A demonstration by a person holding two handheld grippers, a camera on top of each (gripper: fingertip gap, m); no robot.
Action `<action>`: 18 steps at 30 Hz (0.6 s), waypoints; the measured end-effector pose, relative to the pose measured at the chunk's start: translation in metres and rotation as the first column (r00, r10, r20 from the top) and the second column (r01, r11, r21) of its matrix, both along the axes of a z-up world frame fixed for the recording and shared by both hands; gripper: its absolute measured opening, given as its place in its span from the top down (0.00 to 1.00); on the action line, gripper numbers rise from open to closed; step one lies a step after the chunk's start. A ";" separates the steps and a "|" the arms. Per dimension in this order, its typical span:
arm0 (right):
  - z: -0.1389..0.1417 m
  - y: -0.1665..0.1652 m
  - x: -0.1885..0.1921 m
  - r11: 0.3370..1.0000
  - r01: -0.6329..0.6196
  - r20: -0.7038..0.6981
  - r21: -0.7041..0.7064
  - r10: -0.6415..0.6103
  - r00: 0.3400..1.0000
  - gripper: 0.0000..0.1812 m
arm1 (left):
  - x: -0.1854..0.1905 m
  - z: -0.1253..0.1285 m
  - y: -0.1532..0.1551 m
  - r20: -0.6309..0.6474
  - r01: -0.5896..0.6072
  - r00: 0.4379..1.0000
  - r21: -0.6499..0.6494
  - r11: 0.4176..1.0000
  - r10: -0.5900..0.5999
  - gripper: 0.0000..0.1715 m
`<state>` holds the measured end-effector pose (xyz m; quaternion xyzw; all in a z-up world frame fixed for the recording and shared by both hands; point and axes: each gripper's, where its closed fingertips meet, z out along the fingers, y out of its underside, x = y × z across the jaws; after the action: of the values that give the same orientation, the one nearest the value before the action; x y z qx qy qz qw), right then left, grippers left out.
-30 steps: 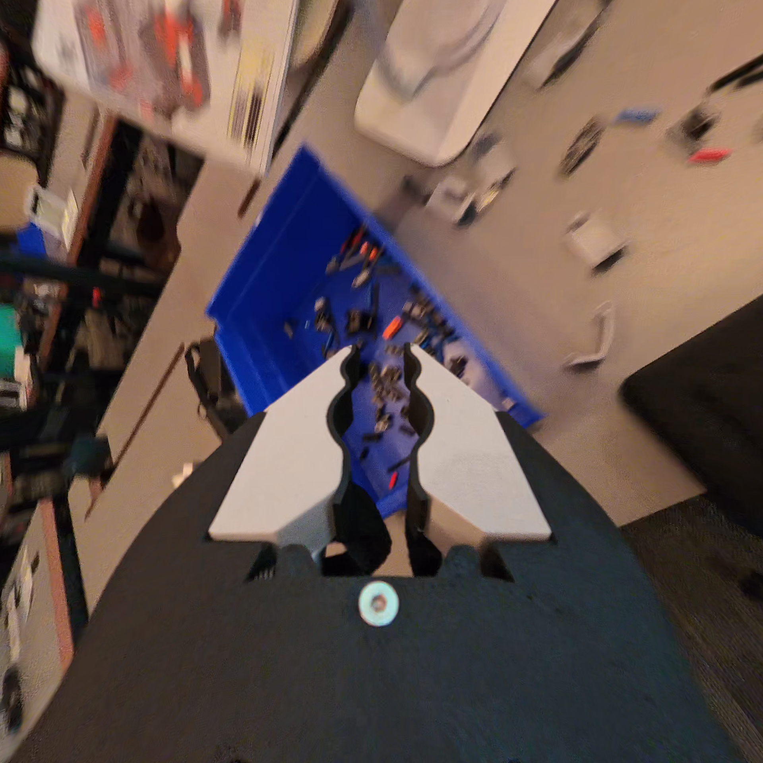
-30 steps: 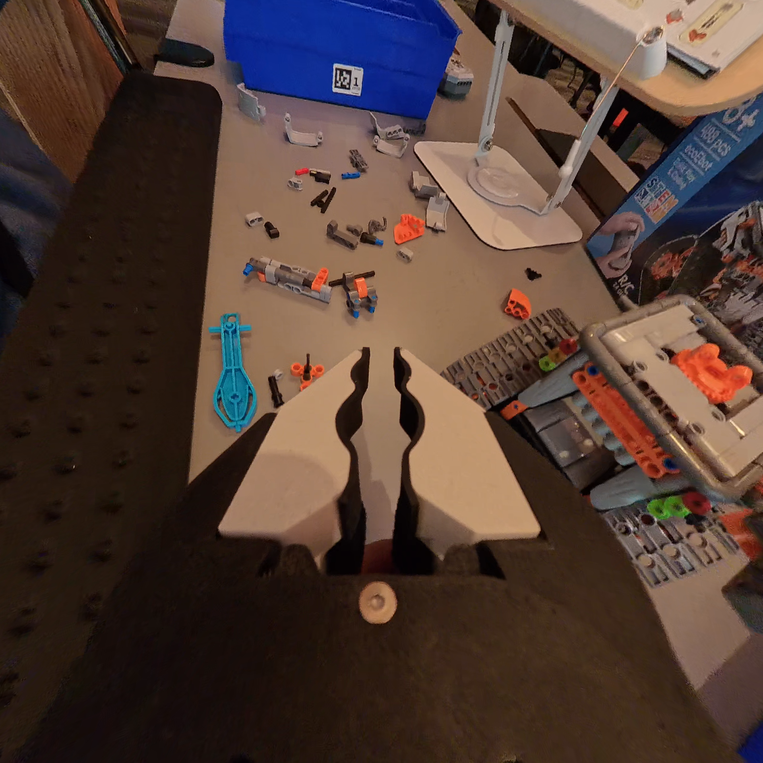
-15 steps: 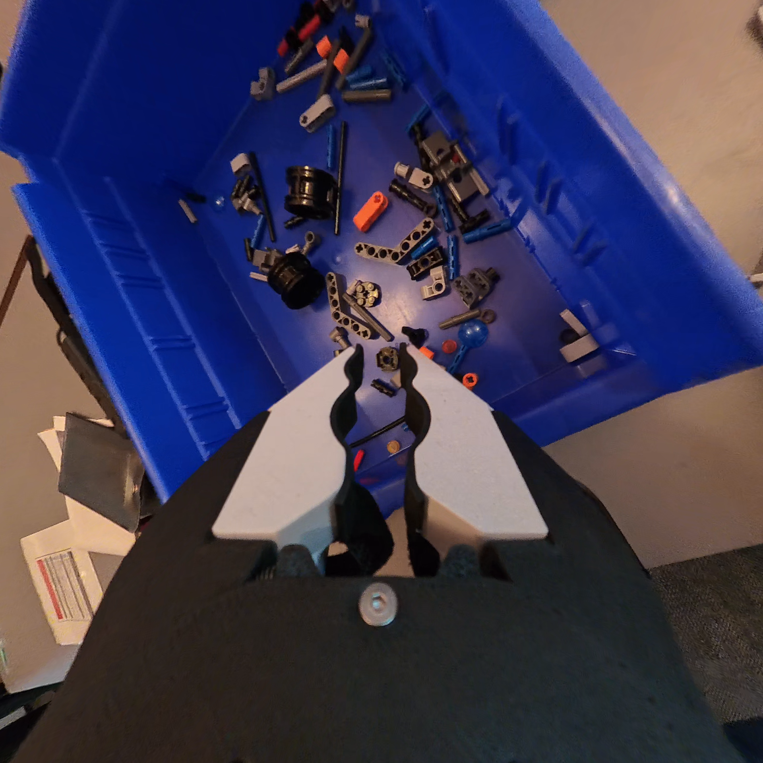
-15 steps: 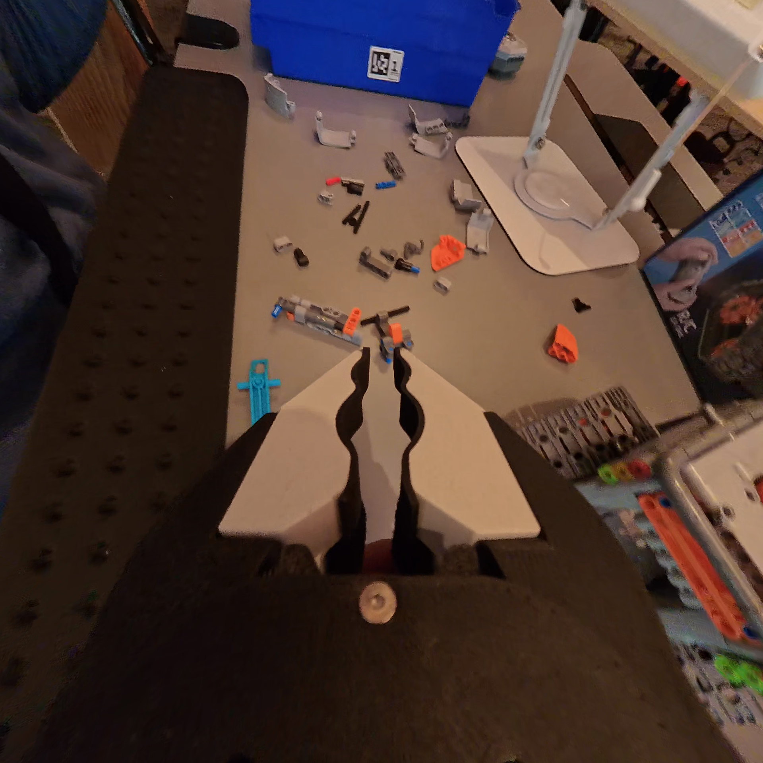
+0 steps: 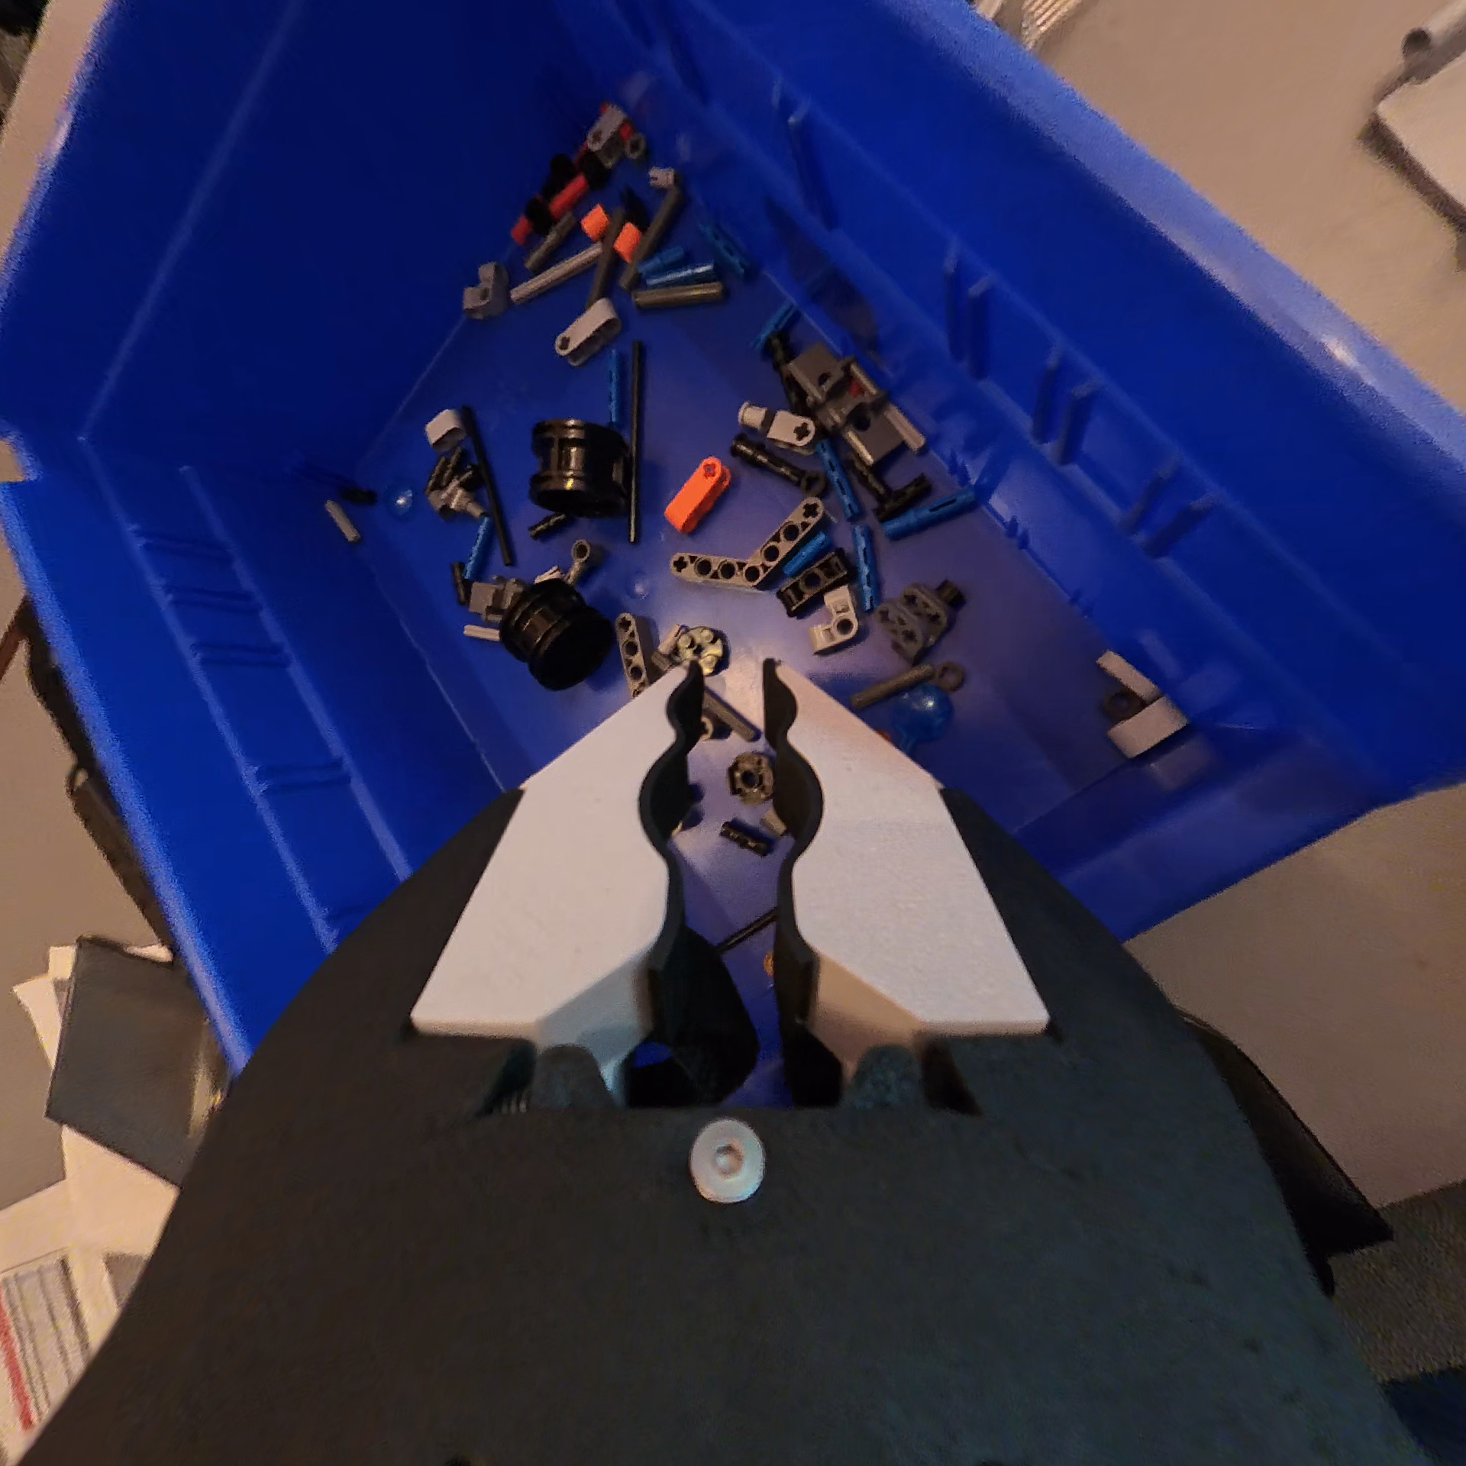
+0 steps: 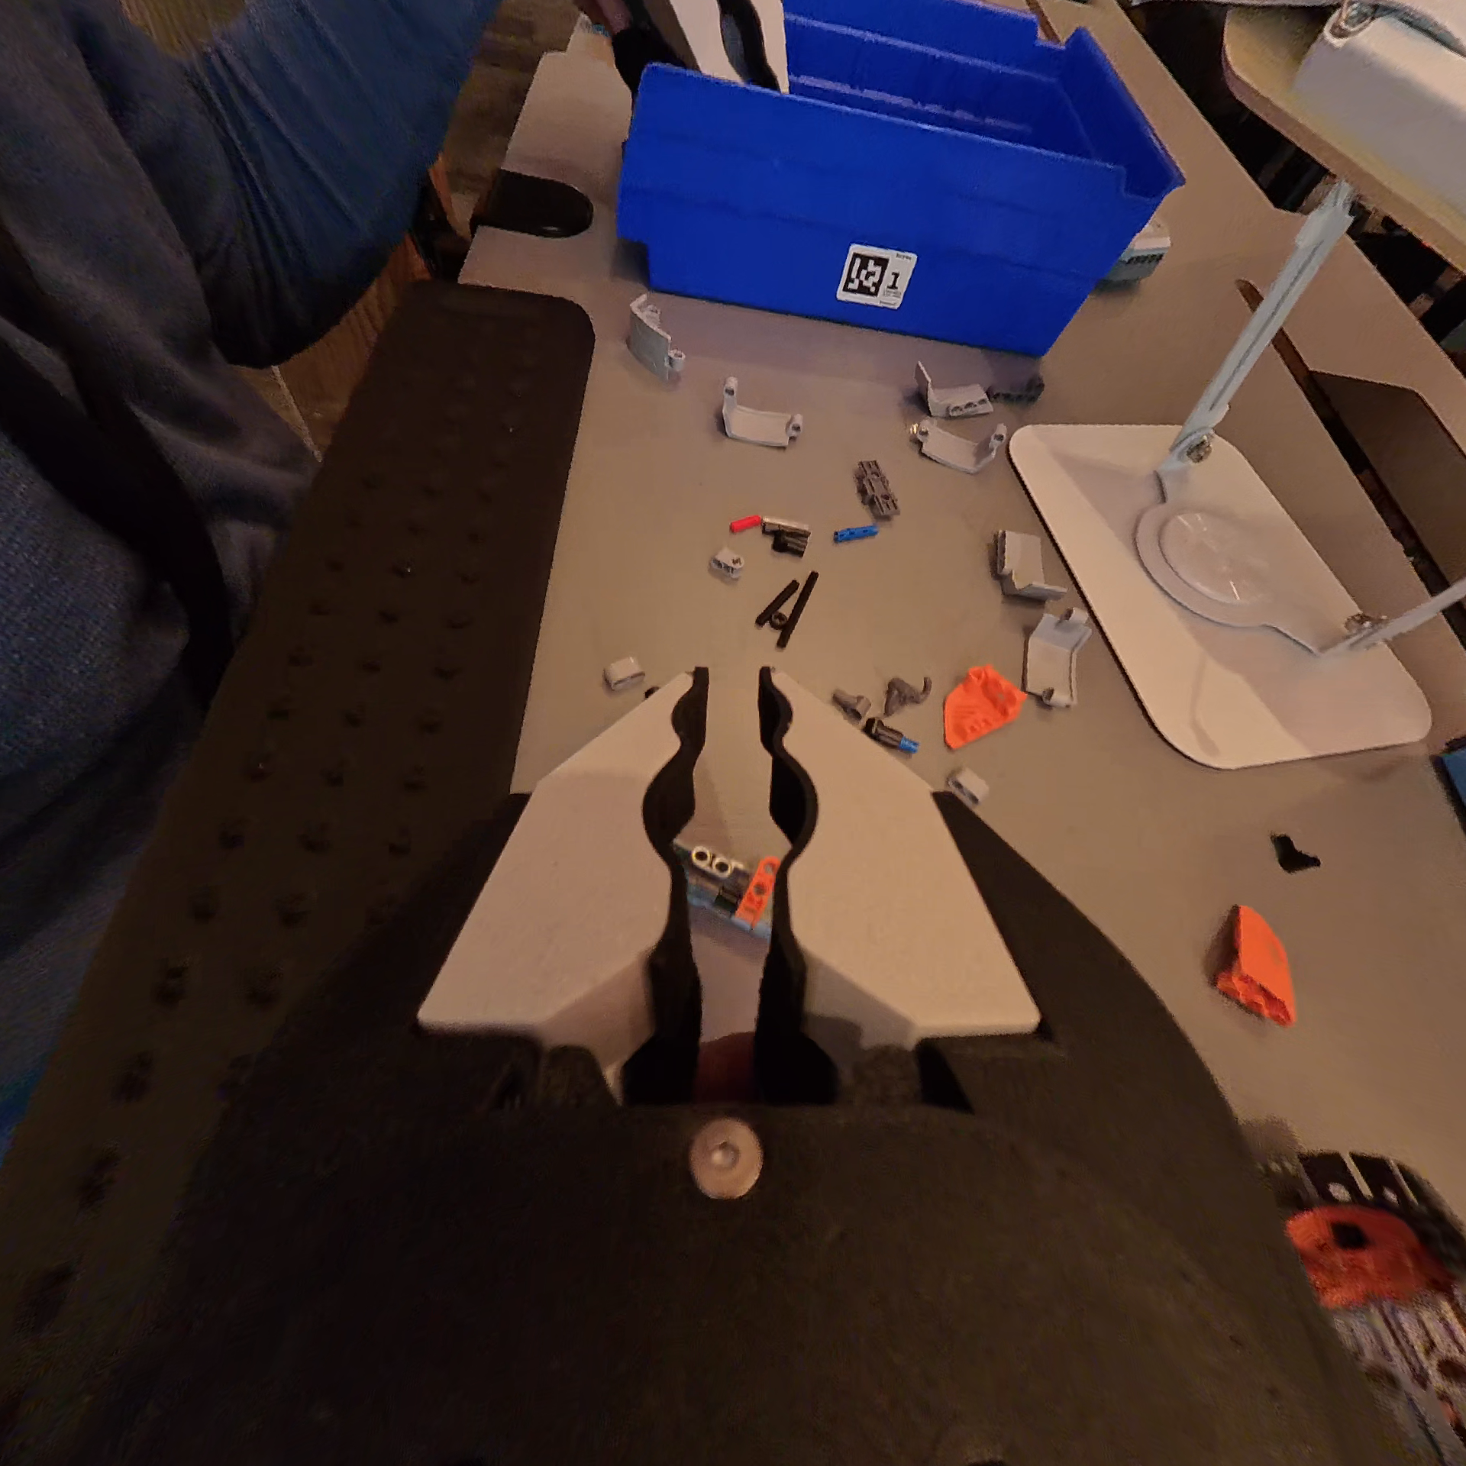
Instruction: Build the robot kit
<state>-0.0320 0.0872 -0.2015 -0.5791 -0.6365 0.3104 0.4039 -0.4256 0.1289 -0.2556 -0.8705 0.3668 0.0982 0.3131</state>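
My left gripper (image 5: 731,674) is open and empty, hovering inside a blue bin (image 5: 238,397) above its loose small building pieces. Nearest its tips are a small grey round piece (image 5: 700,646), a dark gear-like piece (image 5: 750,779) and a black wheel hub (image 5: 551,631). An orange connector (image 5: 698,493) and a grey angled beam (image 5: 754,558) lie farther in. My right gripper (image 6: 731,678) is open and empty over a grey table (image 6: 674,492). A small grey and orange assembly (image 6: 726,884) shows through the gap between its fingers, on the table. The blue bin (image 6: 873,206) stands beyond it.
Loose pieces are scattered over the table: black pins (image 6: 787,607), grey curved panels (image 6: 757,416), orange wedges (image 6: 982,704). A white lamp base (image 6: 1206,595) stands at the right. A black studded mat (image 6: 357,714) lies at the left, beside a person's blue sleeve (image 6: 159,198). Papers (image 5: 71,1190) lie left of the bin. Spacing between my two grippers at the tips: around 40 cm. To the small grey round piece (image 5: 700,646): left tips about 4 cm, right tips about 45 cm. To the black wheel hub (image 5: 551,631): left tips about 6 cm, right tips about 45 cm. The orange connector (image 5: 698,493) lies some 7 cm from my left tips, 40 cm from my right tips.
My left gripper has swung over the blue bin and come down closer to its pieces. My right gripper has moved forward across the table towards the bin. Both stayed open.
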 end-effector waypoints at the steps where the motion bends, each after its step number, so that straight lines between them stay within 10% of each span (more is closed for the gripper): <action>1: 0.000 0.000 -0.005 1.000 -0.007 -0.008 -0.004 0.007 1.000 0.94 | 0.004 -0.003 0.000 0.015 0.023 1.000 -0.020 1.000 -0.023 0.92; 18: -0.005 0.010 -0.056 0.998 -0.048 -0.032 -0.040 0.047 0.998 0.95 | 0.027 -0.026 -0.005 0.019 0.133 0.991 -0.140 0.981 -0.132 0.97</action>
<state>-0.0879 0.0975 -0.2062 -0.5668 -0.6374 0.3418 0.3944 -0.3987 0.1235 -0.2816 -0.8646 0.4284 0.0468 0.2584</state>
